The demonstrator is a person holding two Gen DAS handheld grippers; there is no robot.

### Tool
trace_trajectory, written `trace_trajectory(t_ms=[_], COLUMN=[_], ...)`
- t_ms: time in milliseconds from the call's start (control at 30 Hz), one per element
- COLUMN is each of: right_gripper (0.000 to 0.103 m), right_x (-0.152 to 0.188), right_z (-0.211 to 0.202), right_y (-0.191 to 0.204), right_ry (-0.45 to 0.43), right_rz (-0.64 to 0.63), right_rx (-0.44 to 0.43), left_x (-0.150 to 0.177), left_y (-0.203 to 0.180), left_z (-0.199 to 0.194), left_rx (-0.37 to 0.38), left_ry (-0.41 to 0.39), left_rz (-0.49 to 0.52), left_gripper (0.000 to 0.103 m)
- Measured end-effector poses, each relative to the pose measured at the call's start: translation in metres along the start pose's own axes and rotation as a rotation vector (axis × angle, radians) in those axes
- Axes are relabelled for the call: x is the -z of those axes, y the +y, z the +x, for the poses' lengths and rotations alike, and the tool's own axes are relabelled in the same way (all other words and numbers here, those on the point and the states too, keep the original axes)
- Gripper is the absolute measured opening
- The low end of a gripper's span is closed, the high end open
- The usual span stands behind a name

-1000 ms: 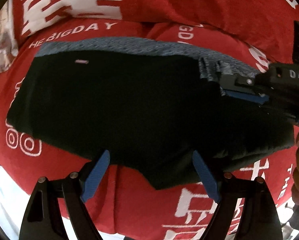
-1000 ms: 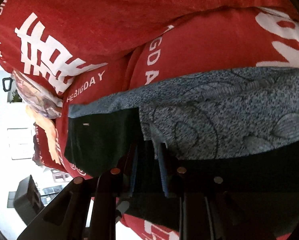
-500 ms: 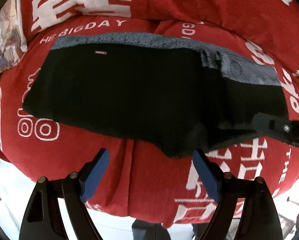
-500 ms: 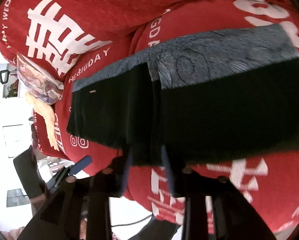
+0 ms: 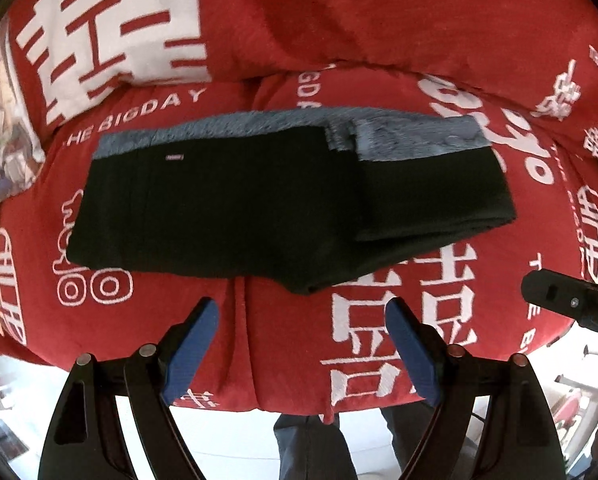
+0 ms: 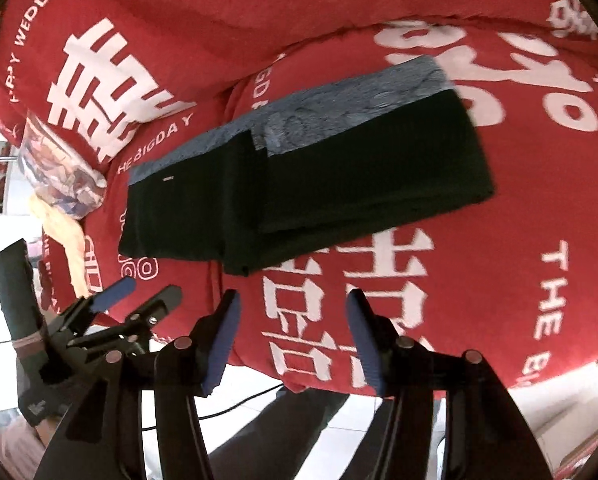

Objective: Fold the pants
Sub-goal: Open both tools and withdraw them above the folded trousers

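Black pants [image 5: 259, 208] with a blue-grey patterned band along the far edge lie folded flat on the red sofa seat [image 5: 283, 344]; one layer overlaps the other on the right. The pants [image 6: 339, 176] also show in the right wrist view. My left gripper [image 5: 301, 312] hangs above the seat in front of the pants, open, with nothing between its blue pads. My right gripper [image 6: 293, 300] is also in front of the pants; its jaws are opening and nothing is between them. Each gripper shows in the other's view: the right gripper [image 5: 571, 304] at the right edge, the left gripper [image 6: 143, 294] at lower left.
The sofa backrest [image 5: 339, 20] in red with white lettering rises behind the pants. A patterned pillow [image 6: 59, 168] sits at the left end. The seat's front edge runs below the grippers, with a person's dark trouser legs [image 5: 311, 440] and white floor [image 6: 439, 432] beneath.
My right gripper has let go of the pants' fold, opened and pulled up and back. The left gripper has risen too. The pants now lie folded on the seat.
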State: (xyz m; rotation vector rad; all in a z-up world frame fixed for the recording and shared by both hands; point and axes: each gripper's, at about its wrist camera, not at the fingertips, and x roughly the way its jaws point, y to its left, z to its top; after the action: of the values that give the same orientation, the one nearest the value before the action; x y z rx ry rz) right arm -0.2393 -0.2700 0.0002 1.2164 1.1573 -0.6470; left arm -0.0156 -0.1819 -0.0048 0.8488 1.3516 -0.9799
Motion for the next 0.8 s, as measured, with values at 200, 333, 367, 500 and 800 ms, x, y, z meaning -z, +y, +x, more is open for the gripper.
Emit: trace_trajectory(t_ms=[200,333,367,500,800], right_gripper=[0.062,0.062,0.062,0.062,0.062], right_x=[0.007,0.007,0.007,0.007,0.01], right_z=[-0.024,-0.03,-0.031,-0.037,-0.042], right_y=[0.0,0.003,0.004,0.012,0.021], right_ry=[-0.03,-0.04,-0.042,-0.056,-0.072], right_rz=[0.018,0.021,0.02,0.009,0.013], right_rx=[0.027,0.044,0.044,0.055,0.075], left_x=[-0.003,-0.003,-0.004,-0.005,-0.007], left_y=[-0.007,-0.007,-0.006,-0.005,0.003], left_z=[-0.015,-0.017,-0.017,-0.017,-0.02], left_rx=[0.009,0.009,0.011,0.014,0.034], left_ry=[-0.008,-0.006,-0.006,-0.004,-0.016], left_rz=[0.047,0.057,0.057,0.056,0.047], left_gripper=[0.086,0.086,0.086,0.086,0.086])
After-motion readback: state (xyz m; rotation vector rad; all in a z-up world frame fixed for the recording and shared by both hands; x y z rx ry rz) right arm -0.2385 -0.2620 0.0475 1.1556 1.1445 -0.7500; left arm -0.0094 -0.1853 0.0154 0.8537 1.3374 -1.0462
